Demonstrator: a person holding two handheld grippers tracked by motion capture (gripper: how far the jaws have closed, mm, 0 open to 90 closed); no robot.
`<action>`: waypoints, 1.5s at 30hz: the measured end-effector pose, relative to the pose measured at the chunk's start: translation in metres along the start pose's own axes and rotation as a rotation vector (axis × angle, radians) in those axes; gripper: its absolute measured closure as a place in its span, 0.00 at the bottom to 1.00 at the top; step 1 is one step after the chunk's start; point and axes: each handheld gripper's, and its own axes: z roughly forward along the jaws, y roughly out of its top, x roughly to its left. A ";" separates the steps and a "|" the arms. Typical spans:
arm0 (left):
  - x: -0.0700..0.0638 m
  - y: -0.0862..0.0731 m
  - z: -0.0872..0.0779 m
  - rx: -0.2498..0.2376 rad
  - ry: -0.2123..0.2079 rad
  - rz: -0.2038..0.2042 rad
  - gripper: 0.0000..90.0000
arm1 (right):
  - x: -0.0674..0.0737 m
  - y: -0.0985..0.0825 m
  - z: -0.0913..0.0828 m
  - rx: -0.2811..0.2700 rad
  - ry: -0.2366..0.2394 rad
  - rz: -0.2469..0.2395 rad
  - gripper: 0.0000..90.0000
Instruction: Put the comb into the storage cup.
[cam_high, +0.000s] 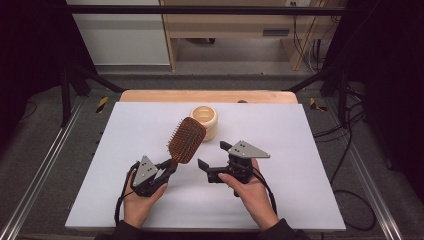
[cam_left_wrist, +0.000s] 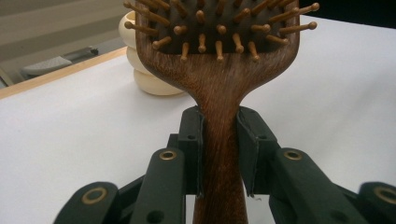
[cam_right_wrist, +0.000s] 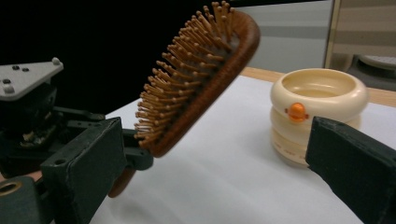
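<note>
Hairbrush (cam_high: 186, 140): paddle type, dark brown wood grain, with a flat squarish head on a narrow handle; rows of tan wooden pins with rounded tips.
Position: held clear of the table, head raised and tilted away from the person, between the two grippers and just in front of the cream container (cam_high: 205, 122).
Left gripper (cam_high: 169, 168): both black pads pressed against the sides of the handle just below the head, grasping the hairbrush; the head rises above the jaws in the left gripper view.
Right gripper (cam_high: 212, 161): jaws spread wide, nothing between them; beside the brush, apart from it.
Cream container: round, ribbed, open at the top, with a small orange knob (cam_right_wrist: 296, 112) on its side; stands on the sheet toward the far edge.
Surface: white sheet (cam_high: 125, 130) over a light wooden table (cam_high: 150, 95).
Room: grey floor, pale wooden furniture behind, dark frame bars and black cables at the sides.
</note>
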 end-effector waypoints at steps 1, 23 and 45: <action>-0.001 0.000 -0.001 -0.003 -0.002 0.000 0.81 | 0.002 0.002 0.002 0.000 0.005 0.007 0.06; -0.012 0.004 -0.003 -0.024 -0.007 0.030 0.81 | 0.009 0.019 0.042 -0.004 0.091 0.107 0.18; -0.014 0.005 -0.005 -0.069 -0.032 0.033 0.81 | 0.001 0.026 0.047 -0.028 0.157 0.190 0.40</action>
